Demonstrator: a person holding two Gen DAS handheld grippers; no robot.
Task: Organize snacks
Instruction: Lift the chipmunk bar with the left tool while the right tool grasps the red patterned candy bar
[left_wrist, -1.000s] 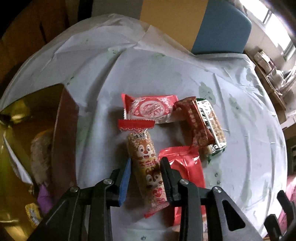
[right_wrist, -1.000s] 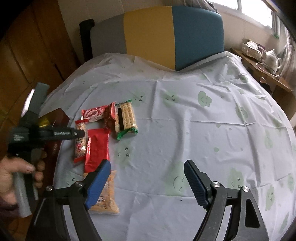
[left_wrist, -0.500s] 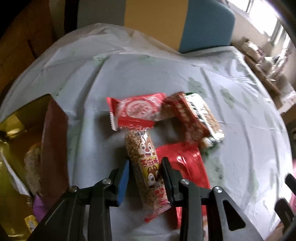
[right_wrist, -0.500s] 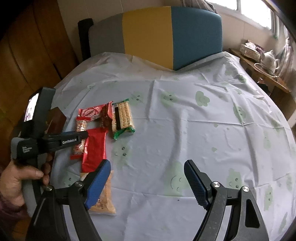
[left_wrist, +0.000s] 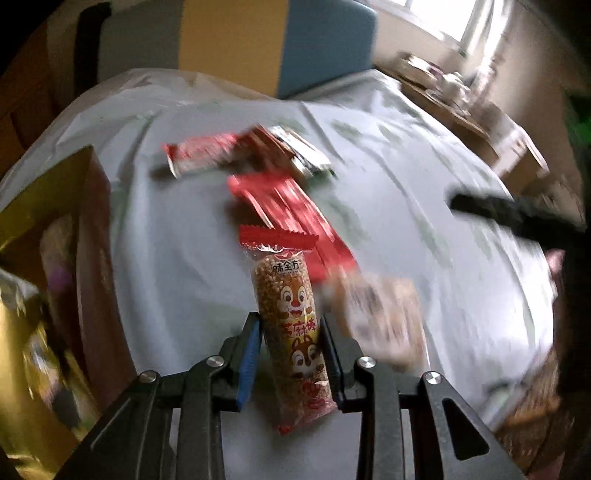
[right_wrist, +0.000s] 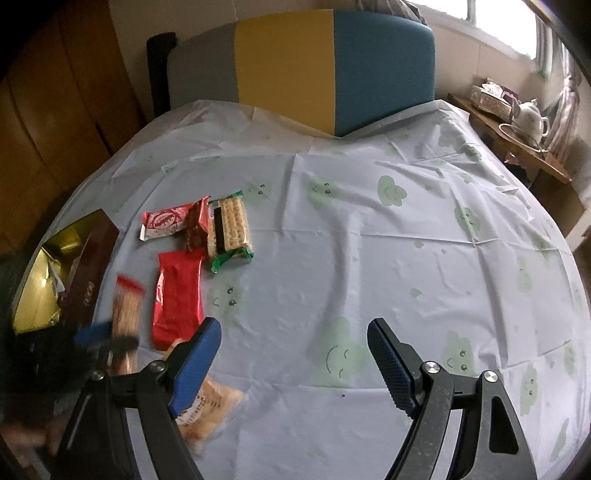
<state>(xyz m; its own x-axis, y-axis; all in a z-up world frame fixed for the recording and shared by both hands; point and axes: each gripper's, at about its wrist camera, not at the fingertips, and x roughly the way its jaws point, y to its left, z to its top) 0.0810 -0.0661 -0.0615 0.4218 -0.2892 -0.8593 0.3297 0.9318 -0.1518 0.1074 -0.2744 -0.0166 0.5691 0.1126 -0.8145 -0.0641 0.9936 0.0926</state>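
My left gripper (left_wrist: 289, 321) is shut on a long puffed-grain bar (left_wrist: 284, 284) with a squirrel print and a red top seal, held clear of the white tablecloth (left_wrist: 177, 236). In the right wrist view that gripper (right_wrist: 105, 338) and the bar (right_wrist: 125, 314) are blurred at the left. My right gripper (right_wrist: 291, 328) hangs open over the cloth with nothing between its fingers. On the table lie a red packet (right_wrist: 179, 291), a red-and-white packet (right_wrist: 164, 221), a dark red packet (right_wrist: 195, 225), a cracker pack (right_wrist: 229, 229) and a beige packet (right_wrist: 210, 406).
A dark red box with a gold inside (right_wrist: 48, 273) stands at the table's left edge with some things in it. A grey, yellow and blue chair back (right_wrist: 295, 66) rises behind the table. A side table with a teapot (right_wrist: 528, 118) is at the far right.
The left gripper closed on the squirrel bar, lifted it off the pile and carried it back toward the near edge, rolling as it went. The right gripper stayed put.
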